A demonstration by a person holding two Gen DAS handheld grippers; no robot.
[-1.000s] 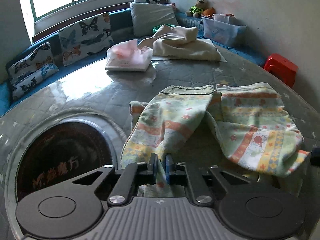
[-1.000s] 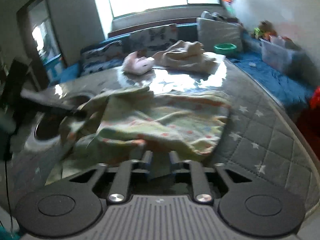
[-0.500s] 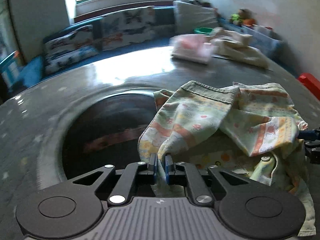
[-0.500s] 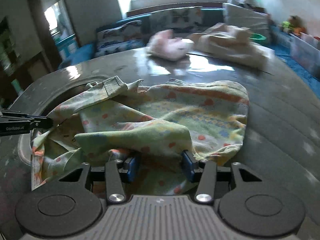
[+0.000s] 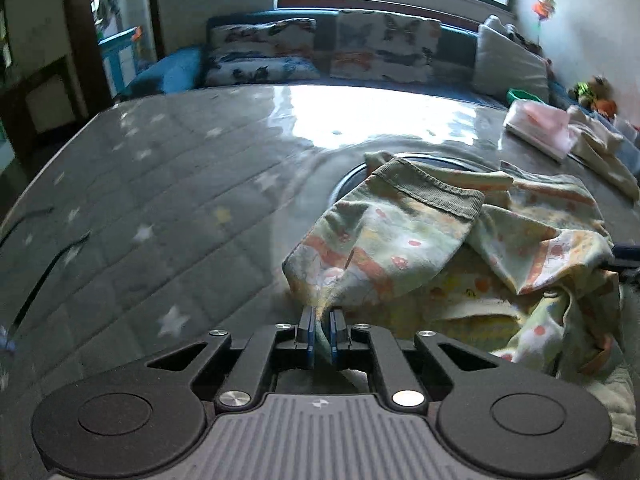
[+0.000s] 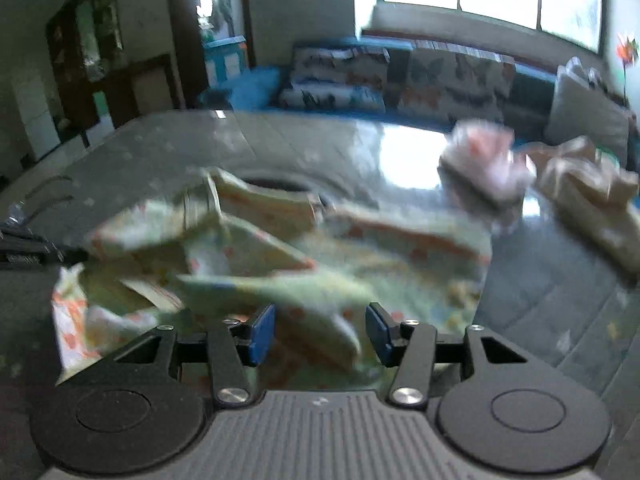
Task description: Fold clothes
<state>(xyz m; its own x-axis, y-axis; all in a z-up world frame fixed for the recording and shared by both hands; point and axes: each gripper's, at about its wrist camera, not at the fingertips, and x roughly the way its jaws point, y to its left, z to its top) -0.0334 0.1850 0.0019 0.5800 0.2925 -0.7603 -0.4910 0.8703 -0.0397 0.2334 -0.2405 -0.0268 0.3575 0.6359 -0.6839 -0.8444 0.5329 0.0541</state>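
A pale green patterned garment [image 5: 440, 248] with orange bands lies crumpled on the round grey quilted table [image 5: 160, 200]. My left gripper [image 5: 321, 334] is shut on a bunched edge of it at the near side. In the right wrist view the same garment [image 6: 280, 264] is blurred and spreads in front of my right gripper [image 6: 320, 330], whose jaws stand open with cloth lying between them. The left gripper's tip [image 6: 28, 248] shows at the left edge there. The right gripper's tip [image 5: 626, 258] shows at the right edge of the left wrist view.
A dark round inset [image 5: 360, 176] sits in the table's middle, partly under the garment. A pink folded garment [image 5: 536, 128] and a cream one [image 5: 600, 156] lie at the far right. Butterfly cushions [image 5: 328, 52] line a blue bench behind. A dark cable [image 5: 44, 276] runs along the table's left edge.
My right gripper has opened and let go of the garment. Both grippers have swung left, so the table's left half now fills the view. My left gripper still holds the cloth.
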